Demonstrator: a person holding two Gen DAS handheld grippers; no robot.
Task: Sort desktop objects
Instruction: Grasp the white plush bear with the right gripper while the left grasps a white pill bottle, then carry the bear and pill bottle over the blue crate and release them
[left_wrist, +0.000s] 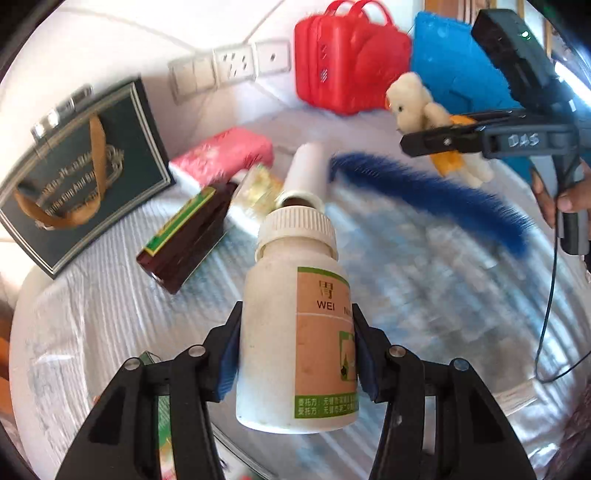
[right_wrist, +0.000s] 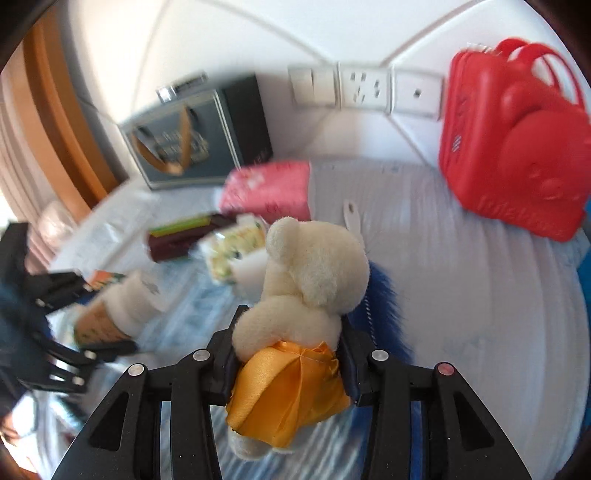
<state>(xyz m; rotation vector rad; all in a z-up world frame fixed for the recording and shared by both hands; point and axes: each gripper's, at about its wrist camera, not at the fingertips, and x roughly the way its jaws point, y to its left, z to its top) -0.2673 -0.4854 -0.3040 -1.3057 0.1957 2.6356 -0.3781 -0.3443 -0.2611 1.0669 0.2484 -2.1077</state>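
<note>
A white medicine bottle (left_wrist: 280, 295) with a tan and green label and a ribbed cap stands between the blue pads of my left gripper (left_wrist: 295, 325), which is shut on its body above the table. In the right wrist view the same bottle (right_wrist: 122, 306) shows at the left, blurred. A cream plush bear (right_wrist: 314, 266) in an orange satin skirt is clamped at the waist by my right gripper (right_wrist: 291, 332). The left wrist view shows that bear (left_wrist: 413, 99) hanging in the right gripper (left_wrist: 436, 139), off the table at the upper right.
On the white foam-covered table (left_wrist: 443, 295) lie a blue furry strip (left_wrist: 424, 184), a white tube (left_wrist: 306, 173), a dark red box (left_wrist: 184, 236), a clear packet (left_wrist: 258, 188) and a pink packet (left_wrist: 225, 151). A dark gift bag (left_wrist: 81, 166), red case (left_wrist: 347, 59) and blue item (left_wrist: 450, 62) line the wall.
</note>
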